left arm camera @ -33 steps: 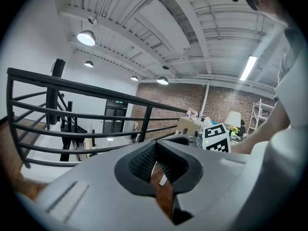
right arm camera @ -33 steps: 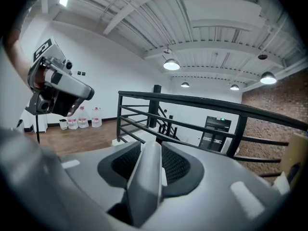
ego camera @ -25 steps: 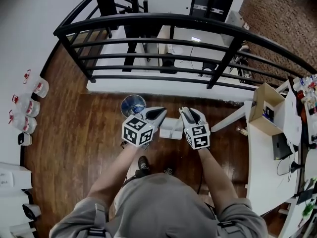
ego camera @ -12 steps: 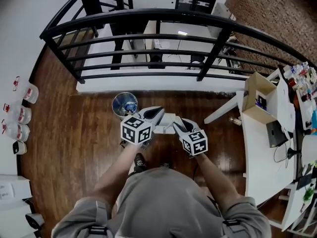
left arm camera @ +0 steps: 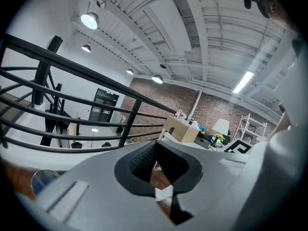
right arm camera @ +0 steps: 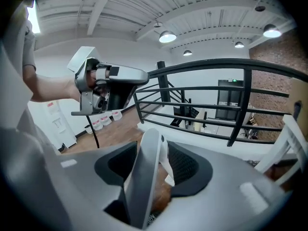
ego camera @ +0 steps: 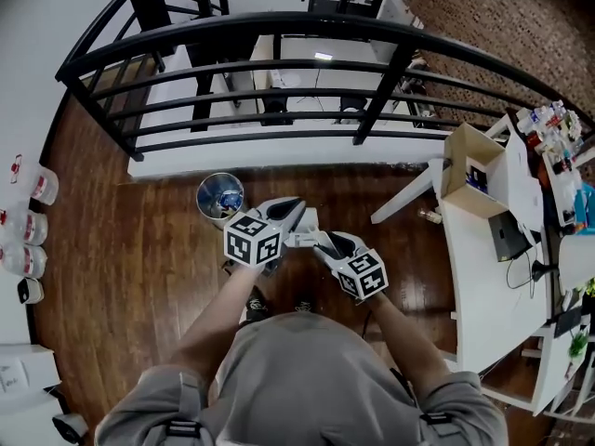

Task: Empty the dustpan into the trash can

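Now the dustpan (ego camera: 303, 238) hangs above the wooden floor (ego camera: 139, 277), just right of the trash can (ego camera: 220, 196) in the head view. Its pale panel stands on edge between the right gripper's (ego camera: 325, 242) fingers (right arm camera: 190, 170), which have just been opening and stand apart, a gap showing beside the panel. The left gripper (ego camera: 294, 208), nearer the trash can, has its fingers (left arm camera: 139, 162) pressed together. A black railing (ego camera: 279, 72) runs beyond the trash can; a white desk (ego camera: 483, 277) stands well to its right.
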`<state>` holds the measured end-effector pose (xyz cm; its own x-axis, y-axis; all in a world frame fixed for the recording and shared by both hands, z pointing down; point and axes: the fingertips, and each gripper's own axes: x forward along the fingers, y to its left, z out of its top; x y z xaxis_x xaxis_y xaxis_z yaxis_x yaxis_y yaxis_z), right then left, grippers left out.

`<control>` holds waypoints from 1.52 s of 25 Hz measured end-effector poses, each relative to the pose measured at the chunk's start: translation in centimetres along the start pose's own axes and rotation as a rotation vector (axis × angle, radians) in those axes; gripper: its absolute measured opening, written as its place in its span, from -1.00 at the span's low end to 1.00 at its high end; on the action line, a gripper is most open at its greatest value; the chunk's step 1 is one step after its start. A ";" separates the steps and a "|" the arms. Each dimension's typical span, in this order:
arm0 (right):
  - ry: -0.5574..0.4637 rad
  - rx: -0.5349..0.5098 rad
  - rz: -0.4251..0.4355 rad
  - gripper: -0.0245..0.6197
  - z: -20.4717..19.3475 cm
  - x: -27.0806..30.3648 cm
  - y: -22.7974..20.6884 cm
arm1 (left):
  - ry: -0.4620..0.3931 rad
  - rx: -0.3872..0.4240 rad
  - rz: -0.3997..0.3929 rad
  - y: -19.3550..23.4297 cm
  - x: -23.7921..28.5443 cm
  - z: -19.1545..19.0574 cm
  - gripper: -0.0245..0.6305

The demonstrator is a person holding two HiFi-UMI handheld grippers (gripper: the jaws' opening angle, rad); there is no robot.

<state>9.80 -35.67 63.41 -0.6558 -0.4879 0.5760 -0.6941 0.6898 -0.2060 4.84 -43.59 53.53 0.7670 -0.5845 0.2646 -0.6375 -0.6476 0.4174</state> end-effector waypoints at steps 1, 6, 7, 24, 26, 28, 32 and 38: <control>-0.009 0.005 0.012 -0.33 0.2 -0.3 0.3 | 0.002 0.002 -0.004 -0.1 0.2 0.0 -0.91; -0.087 0.022 0.044 -0.17 2.9 -1.7 0.5 | -0.001 0.013 -0.012 -0.5 0.5 0.5 -0.91; -0.114 0.023 0.040 -0.17 4.0 -2.1 0.2 | -0.005 0.018 -0.011 -0.5 0.5 0.8 -0.91; -0.492 -0.134 0.030 -0.92 26.9 -8.2 2.7 | -0.215 0.204 -0.008 -2.5 -7.3 15.2 -0.91; -0.521 -0.143 0.058 -0.92 28.5 -8.5 3.8 | -0.220 0.214 0.002 -2.6 -7.8 15.8 -0.91; -0.540 -0.142 0.082 -0.92 29.6 -8.3 4.7 | -0.218 0.220 0.013 -2.5 -8.3 15.9 -0.91; -0.538 -0.140 0.109 -0.92 30.2 -7.1 5.9 | -0.230 0.214 0.024 -2.1 -9.4 16.2 -0.91; -0.534 -0.141 0.128 -0.92 30.3 -6.1 6.7 | -0.236 0.221 0.047 -1.4 -10.5 16.3 -0.91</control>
<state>0.16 -44.24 34.51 -0.8166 -0.5735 0.0660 -0.5771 0.8080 -0.1187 -3.45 -44.52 36.02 0.7150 -0.6967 0.0590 -0.6918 -0.6927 0.2040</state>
